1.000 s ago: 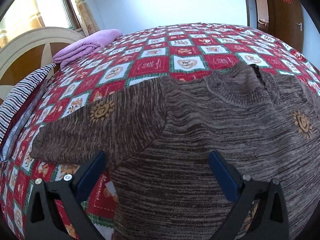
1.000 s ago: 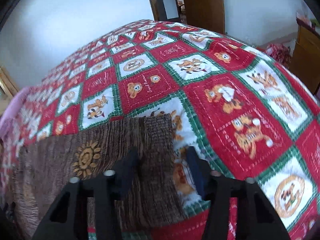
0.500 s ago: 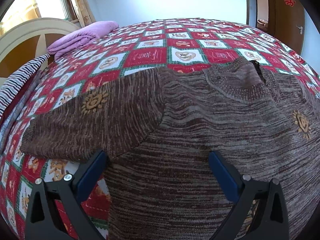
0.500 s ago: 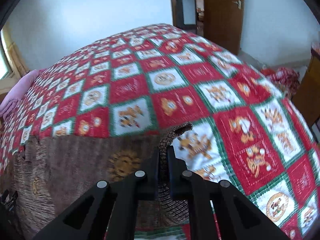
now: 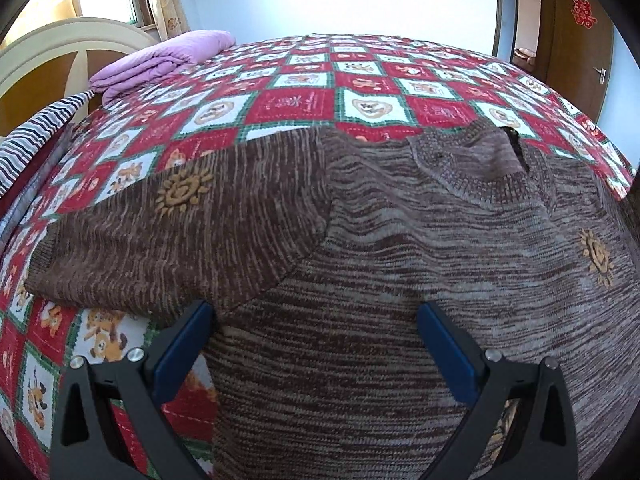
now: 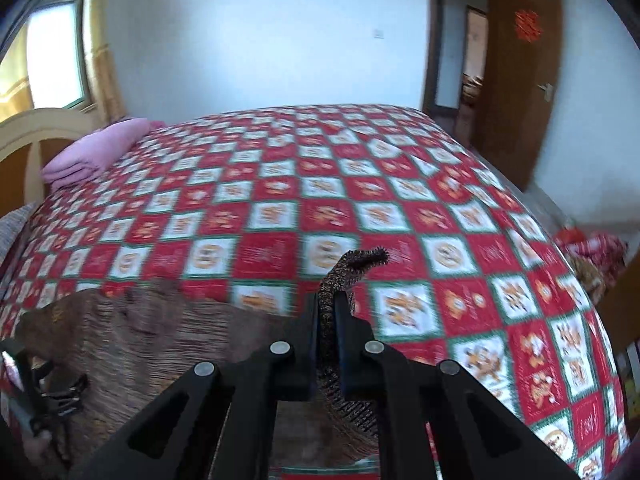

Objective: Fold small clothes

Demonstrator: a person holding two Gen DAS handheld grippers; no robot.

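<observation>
1. The brown knit sweater (image 5: 400, 248) lies spread flat on the bed's red patterned bedspread (image 5: 304, 100).
2. The left hand-held gripper (image 5: 314, 332) hovers over the sweater's body, fingers spread wide, pinching nothing.
3. The right hand-held gripper (image 6: 327, 320) is pressed together on the sweater's sleeve cuff (image 6: 352, 266), raised above the bedspread.
4. A folded purple blanket (image 5: 160, 60) sits near the headboard.

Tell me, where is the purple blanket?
The purple blanket lies folded at the far left corner of the bed, next to the headboard under the window, well beyond the brown sweater.
</observation>
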